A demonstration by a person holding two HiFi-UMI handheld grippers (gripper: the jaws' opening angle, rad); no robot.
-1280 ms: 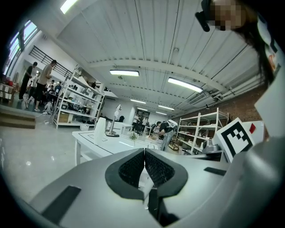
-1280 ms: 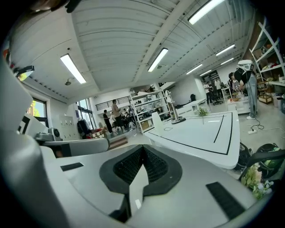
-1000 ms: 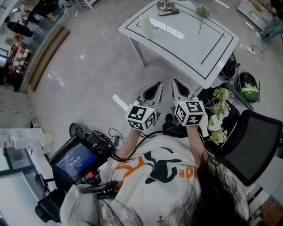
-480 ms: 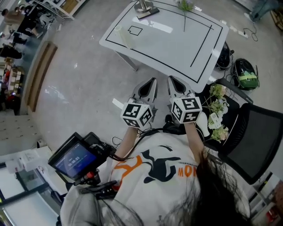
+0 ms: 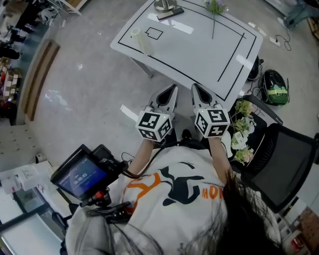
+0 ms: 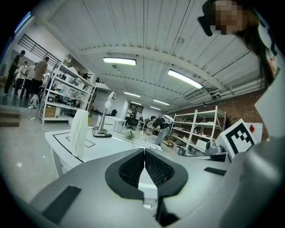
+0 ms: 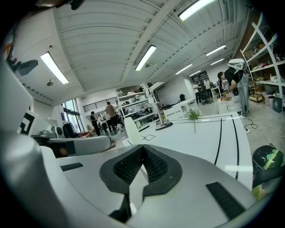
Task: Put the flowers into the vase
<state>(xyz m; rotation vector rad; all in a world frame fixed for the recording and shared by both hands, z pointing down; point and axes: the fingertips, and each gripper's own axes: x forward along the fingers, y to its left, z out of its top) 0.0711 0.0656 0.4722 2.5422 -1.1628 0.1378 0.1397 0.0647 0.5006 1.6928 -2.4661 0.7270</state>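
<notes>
Well ahead of the fingers, across the table: a single flower stem. Ahead and to the left, near the table's edge: the translucent vase. More flowers just right of the right gripper, on a black chair. Left gripper and right gripper both closed on nothing. Open the fingers before reaching, then pinch low on one stem.

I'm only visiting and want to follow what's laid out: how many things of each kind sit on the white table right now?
vase: 1
flower: 1
metal stand: 1
Total: 3
</notes>
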